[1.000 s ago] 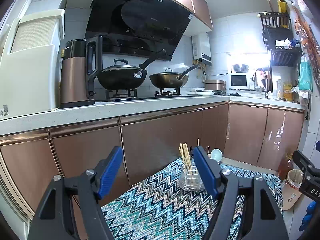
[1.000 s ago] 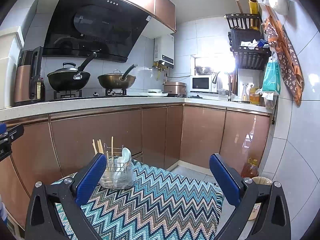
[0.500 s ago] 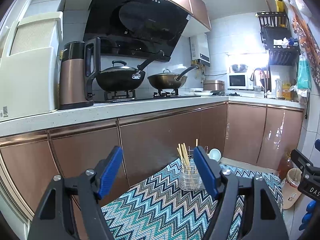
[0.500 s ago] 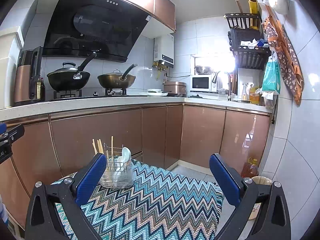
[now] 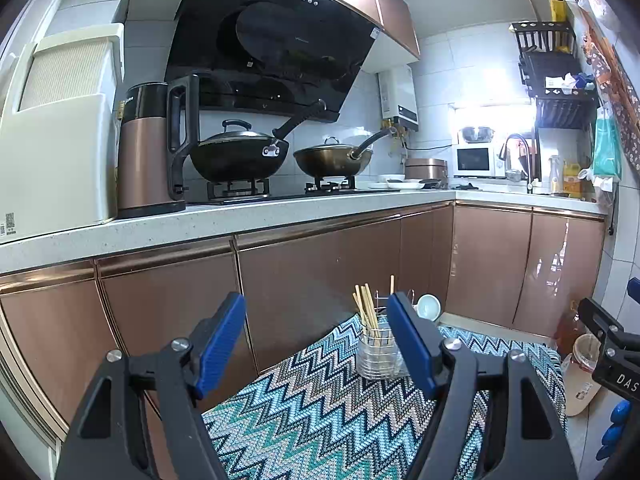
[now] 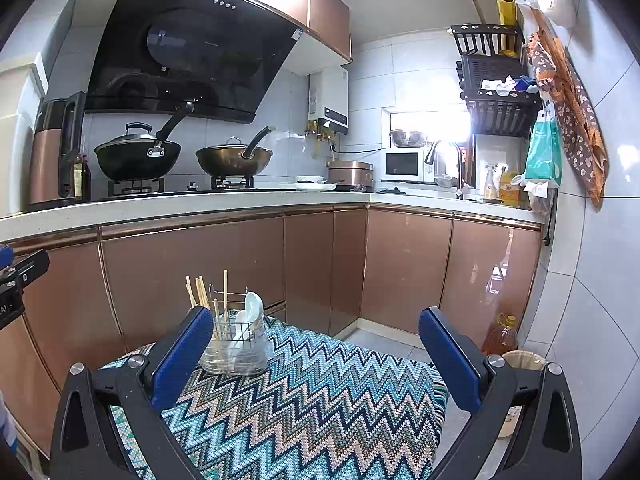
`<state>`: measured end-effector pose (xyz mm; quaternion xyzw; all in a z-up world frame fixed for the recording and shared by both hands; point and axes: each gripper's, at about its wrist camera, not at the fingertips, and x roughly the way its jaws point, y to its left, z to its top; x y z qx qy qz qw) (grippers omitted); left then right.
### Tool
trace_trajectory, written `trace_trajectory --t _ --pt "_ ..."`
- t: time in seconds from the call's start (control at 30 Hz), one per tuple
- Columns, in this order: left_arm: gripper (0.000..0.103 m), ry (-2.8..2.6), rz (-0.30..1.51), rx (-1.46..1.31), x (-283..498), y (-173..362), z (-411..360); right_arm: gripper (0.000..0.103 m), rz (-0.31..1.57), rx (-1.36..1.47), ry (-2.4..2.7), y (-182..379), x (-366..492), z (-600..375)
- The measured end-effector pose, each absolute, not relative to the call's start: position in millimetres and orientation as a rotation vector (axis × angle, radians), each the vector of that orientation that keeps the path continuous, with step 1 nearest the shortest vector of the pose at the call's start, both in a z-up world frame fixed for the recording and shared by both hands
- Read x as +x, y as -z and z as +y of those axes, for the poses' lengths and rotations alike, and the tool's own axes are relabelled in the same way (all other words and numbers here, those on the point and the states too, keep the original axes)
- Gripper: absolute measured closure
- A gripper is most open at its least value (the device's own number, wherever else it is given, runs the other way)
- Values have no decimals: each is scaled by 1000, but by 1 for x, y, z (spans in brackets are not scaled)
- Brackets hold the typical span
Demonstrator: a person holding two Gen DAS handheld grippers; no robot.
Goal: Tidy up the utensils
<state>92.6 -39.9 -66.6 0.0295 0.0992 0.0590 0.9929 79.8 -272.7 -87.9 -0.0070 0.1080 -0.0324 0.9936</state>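
Both grippers, left and right, hovered empty, jaws spread, near the utensil holder. Right view alone showed white spoons beside chopsticks; left view hid them.

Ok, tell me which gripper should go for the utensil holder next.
Probably the left gripper: open, empty, and the utensil holder sits just beyond its right finger. The right gripper, also open, has it off by its left finger.

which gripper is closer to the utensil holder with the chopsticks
Roughly level, the left perhaps slightly nearer. The utensil holder sits just inside the left gripper's right finger; the right gripper has it by its left finger. Both open.
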Motion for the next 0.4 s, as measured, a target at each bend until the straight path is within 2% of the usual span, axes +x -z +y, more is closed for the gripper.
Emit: trace_trajectory --t 0.4 --pt "32 -120 196 60 92 67 -39 0 216 -12 66 87 80 -272"
